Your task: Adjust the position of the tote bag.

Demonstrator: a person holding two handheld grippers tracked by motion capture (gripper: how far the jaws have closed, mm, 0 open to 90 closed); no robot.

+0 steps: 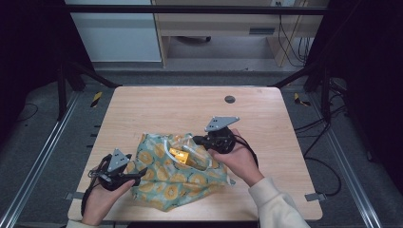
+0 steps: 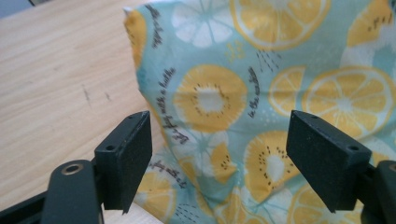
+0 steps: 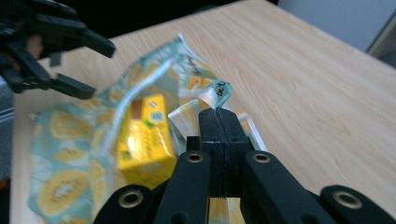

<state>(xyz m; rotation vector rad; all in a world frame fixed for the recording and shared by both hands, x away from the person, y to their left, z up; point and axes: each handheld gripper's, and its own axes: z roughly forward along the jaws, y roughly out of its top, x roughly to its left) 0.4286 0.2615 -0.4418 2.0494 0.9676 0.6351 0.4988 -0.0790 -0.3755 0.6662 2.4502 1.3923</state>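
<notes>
A light-blue cloth bag (image 1: 176,185) printed with lemon slices lies on the wooden table (image 1: 157,109), its mouth gaping toward the far side. A yellow box (image 1: 179,154) rests inside the mouth. My right gripper (image 1: 197,140) is shut on the bag's rim; in the right gripper view the jaws (image 3: 218,114) pinch a fold of the rim (image 3: 215,93) beside the yellow box (image 3: 144,135). My left gripper (image 1: 138,174) stands open at the bag's left edge. In the left gripper view its pads (image 2: 219,135) straddle the cloth (image 2: 261,70) without pressing it.
A small dark round plug (image 1: 229,99) sits in the tabletop near the far edge. Bare wood (image 1: 142,111) lies beyond the bag and to its right. Black frame posts (image 1: 62,80) and metal rails (image 1: 38,161) flank the table.
</notes>
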